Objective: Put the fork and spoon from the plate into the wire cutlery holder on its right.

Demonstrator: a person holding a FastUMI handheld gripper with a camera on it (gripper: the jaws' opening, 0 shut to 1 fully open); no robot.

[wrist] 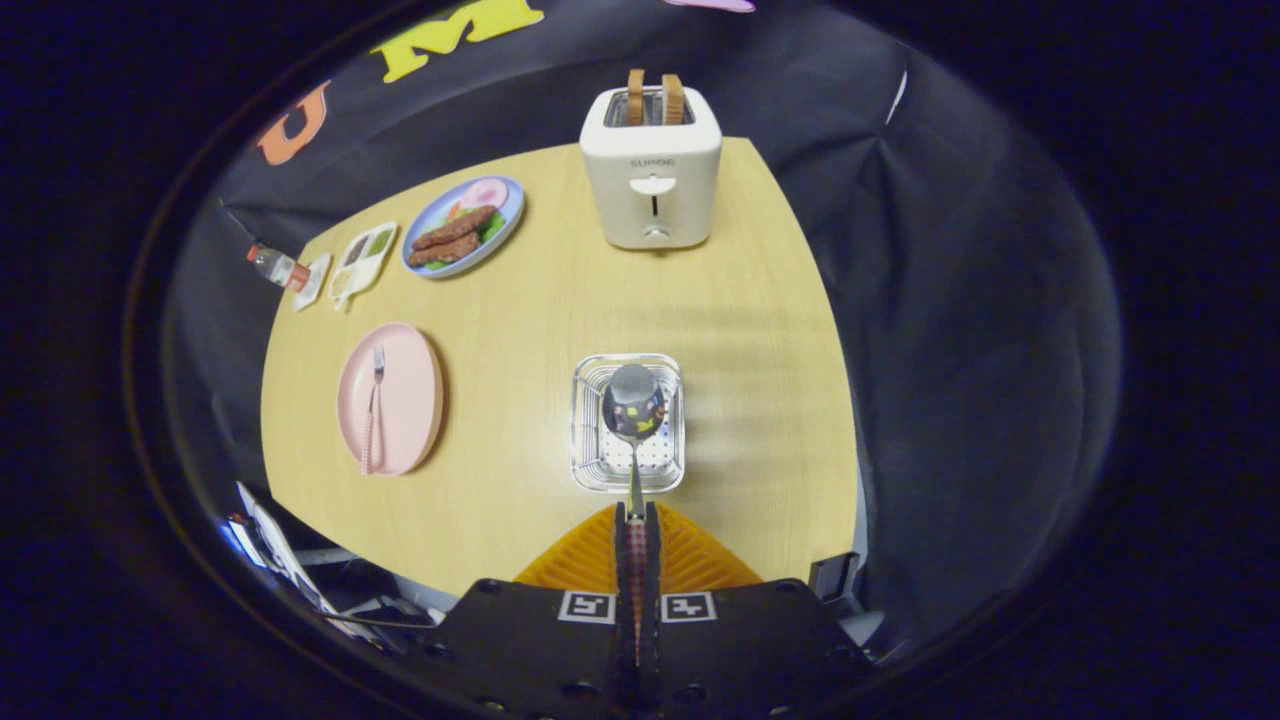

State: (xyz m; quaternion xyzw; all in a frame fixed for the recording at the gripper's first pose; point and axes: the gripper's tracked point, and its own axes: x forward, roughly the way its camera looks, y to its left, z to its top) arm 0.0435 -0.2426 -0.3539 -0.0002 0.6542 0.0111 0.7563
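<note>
The gripper has its two fingers squeezed tight together on the spoon handle, pointing straight ahead.

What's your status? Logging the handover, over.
Gripper shut on spoon, bowl hanging above wire cutlery holder. Fork on pink plate. Nothing in the way.

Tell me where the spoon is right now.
In the gripper view, the spoon is clamped by its handle in the gripper, its bowl held over the wire cutlery holder, right of the pink plate.
</note>
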